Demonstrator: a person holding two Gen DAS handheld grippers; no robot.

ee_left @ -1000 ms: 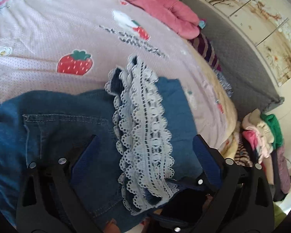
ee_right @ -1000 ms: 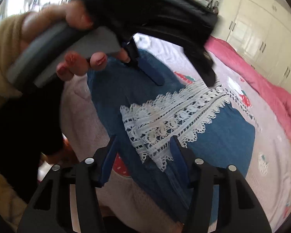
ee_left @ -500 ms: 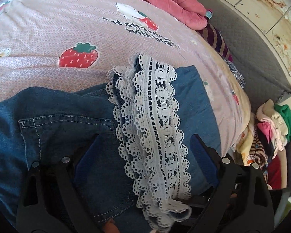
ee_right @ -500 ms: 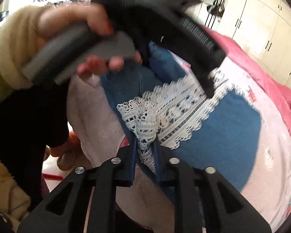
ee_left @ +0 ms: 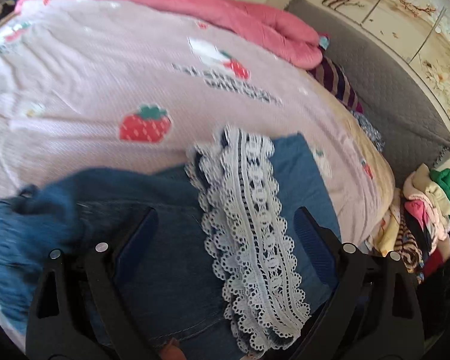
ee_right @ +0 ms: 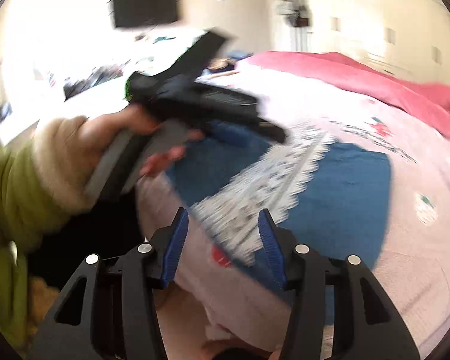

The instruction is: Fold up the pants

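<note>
Pink strawberry bedspread (ee_left: 105,69) under denim pants (ee_left: 171,258) already doubled over, lace hem (ee_left: 255,225) lying on top; left gripper (ee_left: 225,234) gaping wide and empty above them, right gripper (ee_right: 222,234) opening, clamping nothing; final folds probably left.

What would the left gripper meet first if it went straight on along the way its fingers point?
Most likely the white lace trim lying on the folded denim pants. The left gripper stands open with the lace between its fingers. How far above the cloth they are cannot be told.
</note>
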